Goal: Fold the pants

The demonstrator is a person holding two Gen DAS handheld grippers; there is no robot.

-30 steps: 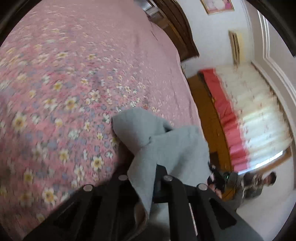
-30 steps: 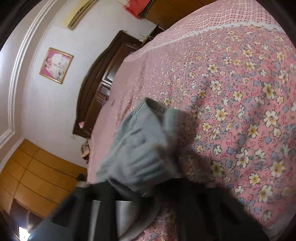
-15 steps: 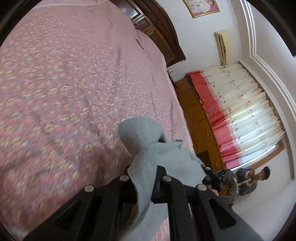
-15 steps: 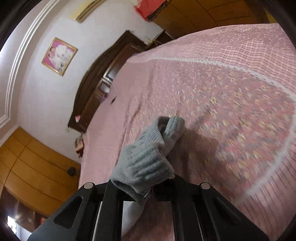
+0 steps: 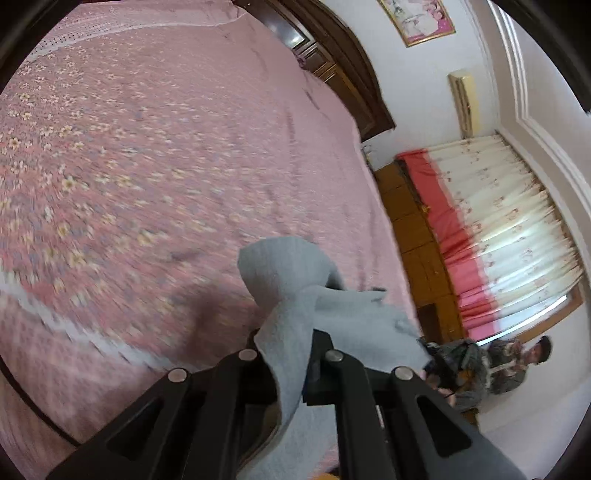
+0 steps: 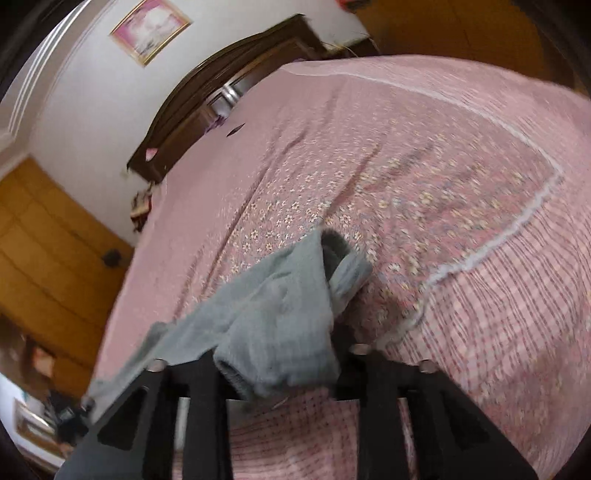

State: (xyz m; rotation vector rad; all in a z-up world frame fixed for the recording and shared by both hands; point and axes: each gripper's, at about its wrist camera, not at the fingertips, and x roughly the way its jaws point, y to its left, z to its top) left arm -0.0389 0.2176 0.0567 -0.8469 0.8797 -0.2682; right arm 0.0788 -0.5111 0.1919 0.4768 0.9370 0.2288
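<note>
Both claws carry parts of the grey pants [image 5: 295, 314] lifted above the pink flowered bedspread [image 5: 147, 166]. The left claw [image 5: 291, 354] has its jaws nearly together, pinching a fold of the grey cloth, though they are beginning to ease apart; the cloth rises in a soft peak just ahead of the fingertips and trails back between the fingers and off to the claw's right. The right claw [image 6: 284, 365] is opening, its jaws now clearly parted, and a bunch of the pants [image 6: 273, 314] (with what looks like the ribbed waistband curled at its far end) sits in the gap, draped over the left finger and stretching away to the claw's left; whether the pads still press on it I cannot tell. Ahead of both claws the bedspread runs up to a dark wooden headboard [image 6: 221, 92], and a framed picture [image 6: 149, 29] hangs on the wall above it.
</note>
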